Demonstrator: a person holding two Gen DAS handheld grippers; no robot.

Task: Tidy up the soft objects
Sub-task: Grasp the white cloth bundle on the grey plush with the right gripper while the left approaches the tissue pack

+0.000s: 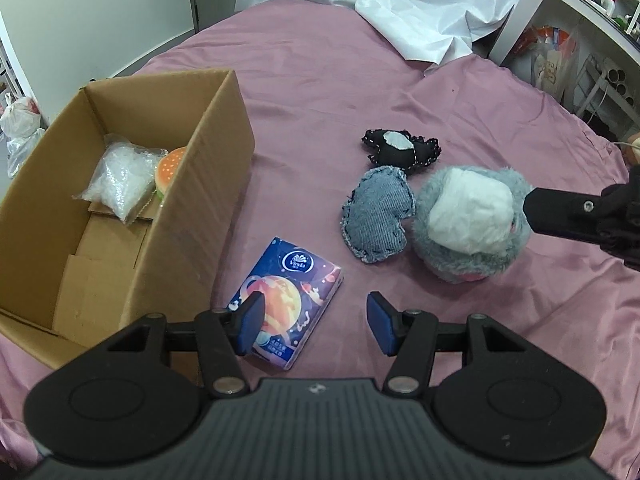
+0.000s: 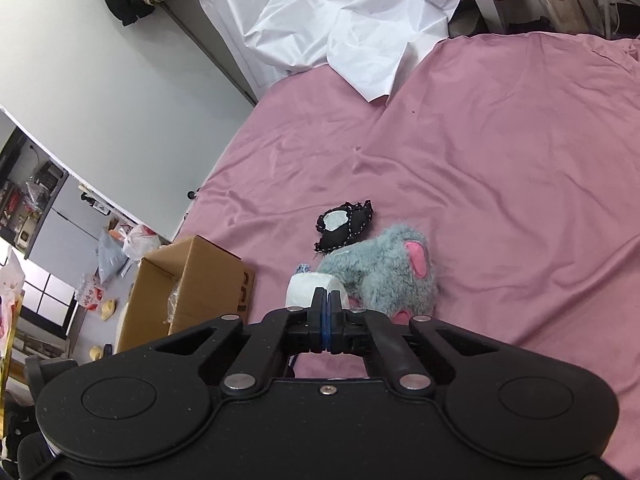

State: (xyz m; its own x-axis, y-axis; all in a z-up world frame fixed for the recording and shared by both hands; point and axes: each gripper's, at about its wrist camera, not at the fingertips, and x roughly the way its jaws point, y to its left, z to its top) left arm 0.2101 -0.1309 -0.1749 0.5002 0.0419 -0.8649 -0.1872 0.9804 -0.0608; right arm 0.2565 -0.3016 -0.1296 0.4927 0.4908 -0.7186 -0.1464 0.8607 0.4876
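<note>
On the pink bedsheet lie a blue tissue pack point(image 1: 286, 300), a denim cushion point(image 1: 376, 218), a black cushion point(image 1: 402, 148) and a grey plush toy point(image 1: 472, 248) with a white soft bundle point(image 1: 470, 216) on top. My left gripper point(image 1: 316, 324) is open and empty, its left pad over the tissue pack. My right gripper point(image 2: 327, 312) is shut with its pads pressed flat together; its tip point(image 1: 536, 206) sits against the white bundle point(image 2: 308, 290) beside the plush point(image 2: 388, 272). The black cushion also shows in the right wrist view point(image 2: 344, 226).
An open cardboard box point(image 1: 208, 184) stands at the left, holding a clear plastic bag point(image 1: 120, 180) and a burger toy point(image 1: 170, 170); it also shows in the right wrist view point(image 2: 216, 276). A crumpled white sheet point(image 1: 408, 4) lies at the bed's far end. Shelves stand at right.
</note>
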